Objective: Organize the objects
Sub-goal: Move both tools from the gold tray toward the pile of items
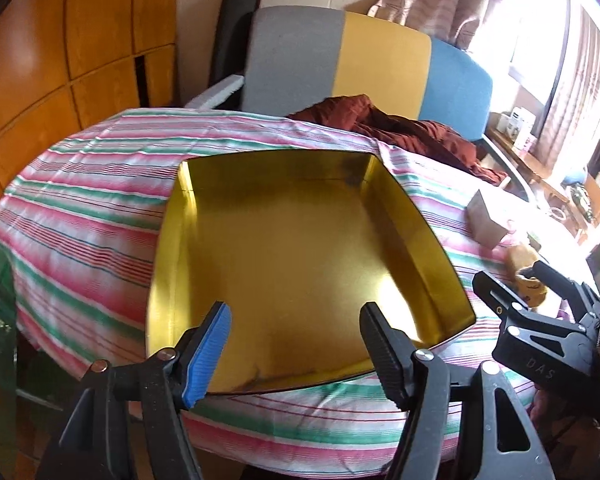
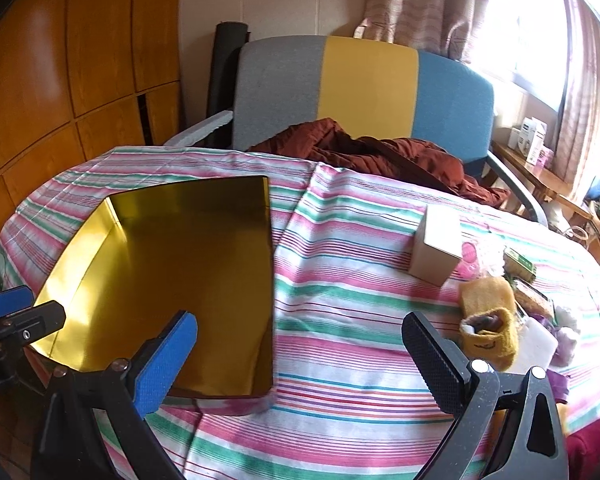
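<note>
My left gripper hangs over the near edge of the gold tin tray, jaws spread wide with nothing between them. My right gripper is likewise released, above the striped cloth just right of the tray. The tray lies empty on the cloth. Off to the right sit a small white box and a yellow knitted sock among a blurred heap, perhaps packets.
</note>
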